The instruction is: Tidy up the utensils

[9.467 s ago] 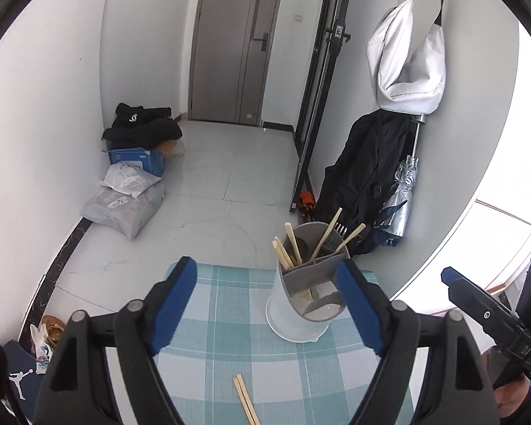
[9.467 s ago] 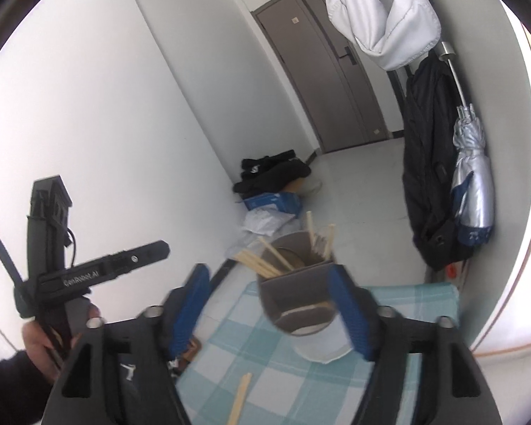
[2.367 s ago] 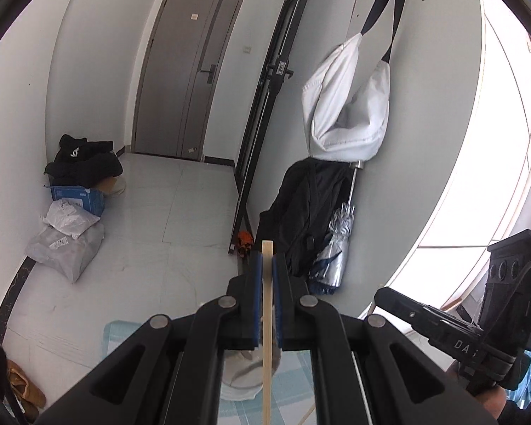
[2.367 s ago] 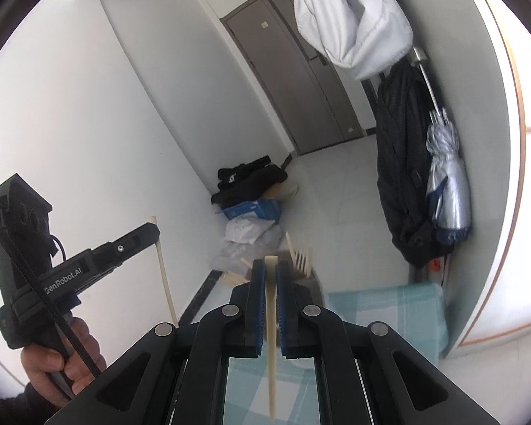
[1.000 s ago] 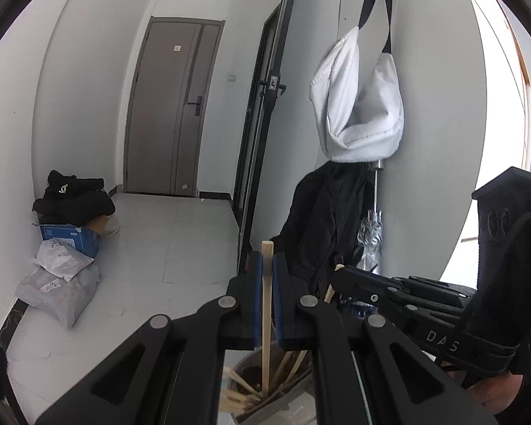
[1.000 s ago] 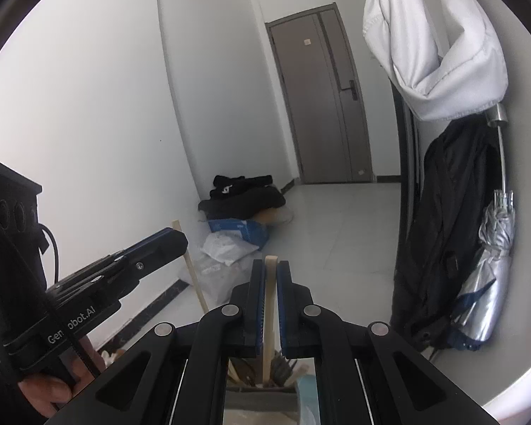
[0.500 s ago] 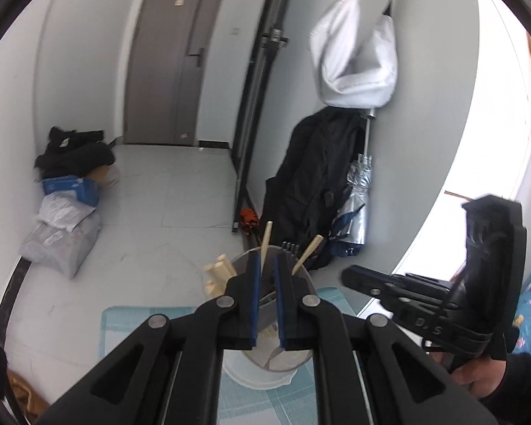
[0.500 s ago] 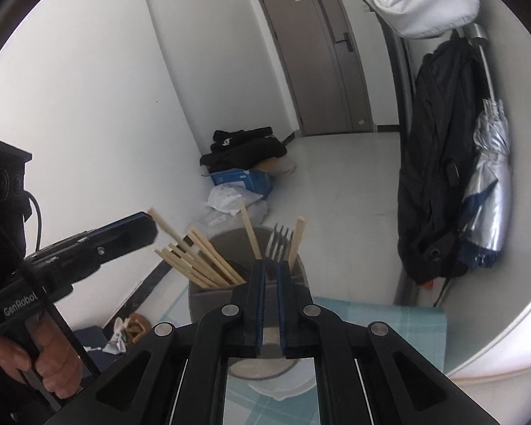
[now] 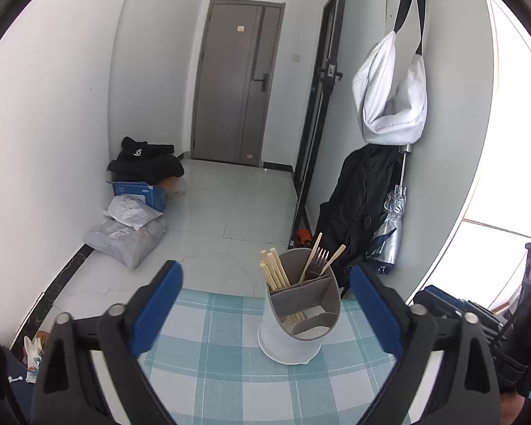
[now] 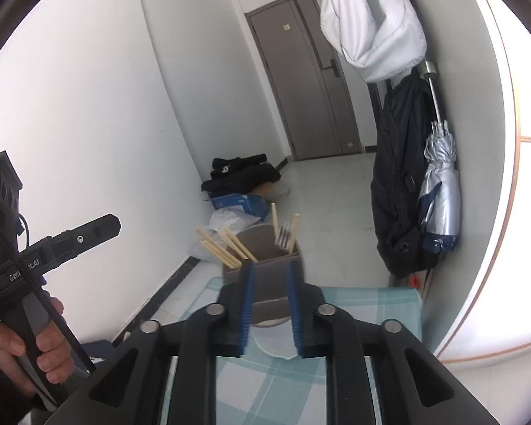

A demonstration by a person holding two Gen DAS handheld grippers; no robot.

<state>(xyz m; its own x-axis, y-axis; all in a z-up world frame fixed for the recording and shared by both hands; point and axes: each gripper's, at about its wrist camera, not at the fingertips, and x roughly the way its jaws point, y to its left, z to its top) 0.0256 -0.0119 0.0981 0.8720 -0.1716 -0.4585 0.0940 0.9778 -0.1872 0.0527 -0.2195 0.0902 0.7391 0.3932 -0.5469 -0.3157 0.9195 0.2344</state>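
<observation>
The utensil holder with its chopsticks stood on the checked tablecloth, beyond the empty jaws of the left gripper, which had just opened wide, and the right gripper, just parted slightly.

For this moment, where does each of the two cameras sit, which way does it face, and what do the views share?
Left wrist: rides the left tongs, facing forward and down at the grey divided utensil holder on the teal checked tablecloth; its wide-open blue pads frame the view.
Right wrist: rides the right tongs, looking forward and down over the same holder; the left hand shows at left.
Shared: holder, wooden chopsticks, grey door.
</observation>
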